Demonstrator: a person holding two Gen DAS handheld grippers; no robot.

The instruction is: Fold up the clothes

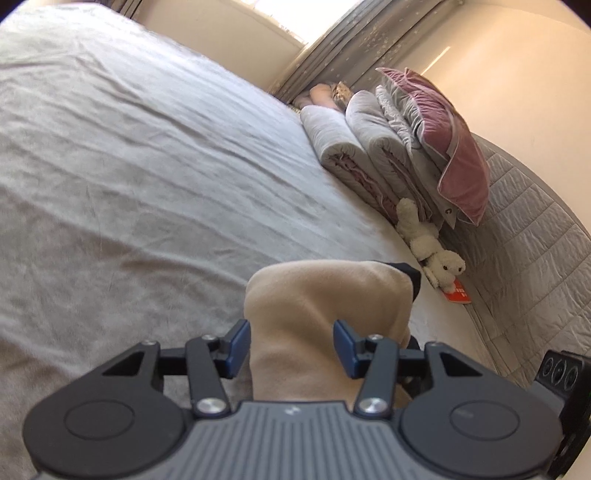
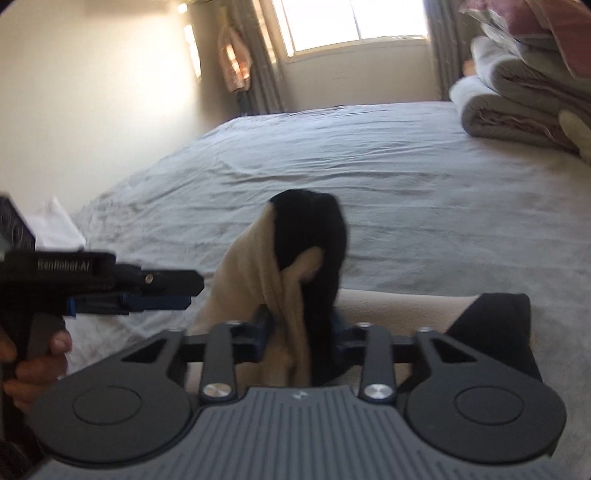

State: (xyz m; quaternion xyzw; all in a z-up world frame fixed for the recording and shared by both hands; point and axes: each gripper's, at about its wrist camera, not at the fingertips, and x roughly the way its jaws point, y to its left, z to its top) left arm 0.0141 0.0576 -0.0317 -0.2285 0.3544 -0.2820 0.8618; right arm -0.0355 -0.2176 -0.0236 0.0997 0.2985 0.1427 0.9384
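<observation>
A beige garment with black trim (image 1: 317, 306) lies on the grey bed sheet (image 1: 147, 166). My left gripper (image 1: 291, 345) has its blue pads on either side of a raised beige fold, jaws closed against it. In the right wrist view, my right gripper (image 2: 301, 328) is shut on a bunched beige and black part of the garment (image 2: 295, 251), lifted above the bed. The left gripper shows there from the side (image 2: 155, 291), held by a hand. More of the garment (image 2: 491, 328) lies flat at the right.
Folded grey quilts (image 1: 365, 147) and a pink pillow (image 1: 450, 147) are stacked by the headboard (image 1: 524, 236), with a white plush toy (image 1: 436, 251) and a red card (image 1: 458, 295). A window (image 2: 354, 26) and curtains are beyond the bed. White cloth (image 2: 55, 225) lies at the left edge.
</observation>
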